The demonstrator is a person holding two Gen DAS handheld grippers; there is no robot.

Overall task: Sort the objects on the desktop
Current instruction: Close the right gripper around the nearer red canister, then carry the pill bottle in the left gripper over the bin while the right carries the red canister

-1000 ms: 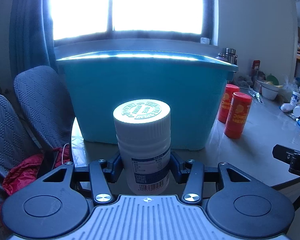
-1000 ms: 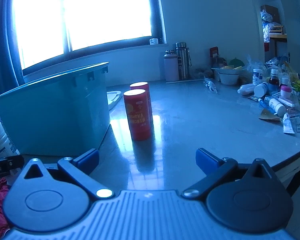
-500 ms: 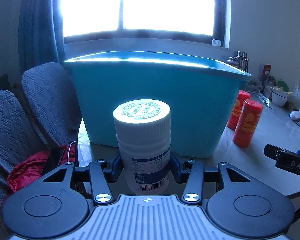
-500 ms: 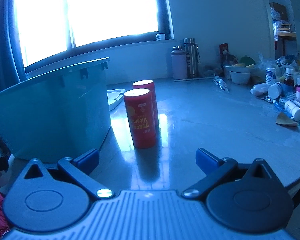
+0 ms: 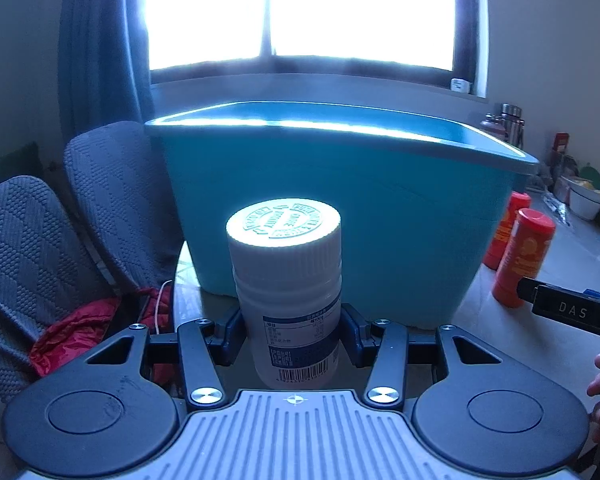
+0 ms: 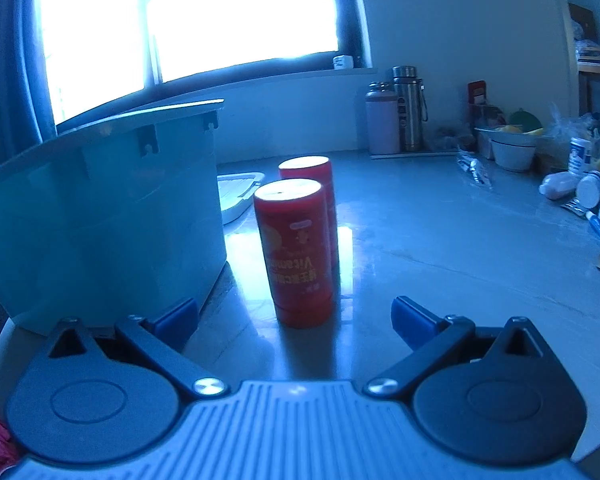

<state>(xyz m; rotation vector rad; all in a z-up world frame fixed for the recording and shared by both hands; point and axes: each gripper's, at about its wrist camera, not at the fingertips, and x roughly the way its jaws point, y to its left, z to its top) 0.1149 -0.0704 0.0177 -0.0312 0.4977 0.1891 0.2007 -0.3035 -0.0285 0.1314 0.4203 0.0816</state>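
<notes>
My left gripper (image 5: 292, 332) is shut on a white pill bottle (image 5: 286, 280) with a ribbed cap and a blue label, held upright in front of a big teal bin (image 5: 340, 200). In the right wrist view my right gripper (image 6: 296, 314) stands open, its blue fingers (image 6: 410, 316) apart just short of a red tube (image 6: 296, 252) with an upside-down label. A second red tube (image 6: 310, 176) stands right behind it. The teal bin (image 6: 100, 208) is to their left. The same two red tubes (image 5: 520, 252) show at the right in the left wrist view.
Two padded chairs (image 5: 60, 220) and a red cloth (image 5: 72, 332) lie left of the table. Flasks (image 6: 396, 116), a bowl (image 6: 512, 148) and several small bottles and tubes (image 6: 580, 188) crowd the far right of the tabletop (image 6: 440, 248). A white tray (image 6: 236, 196) sits behind the bin.
The left gripper with the bottle has risen and swung left, so the bin sits further right in view. The right gripper has closed in on the nearer red tube.
</notes>
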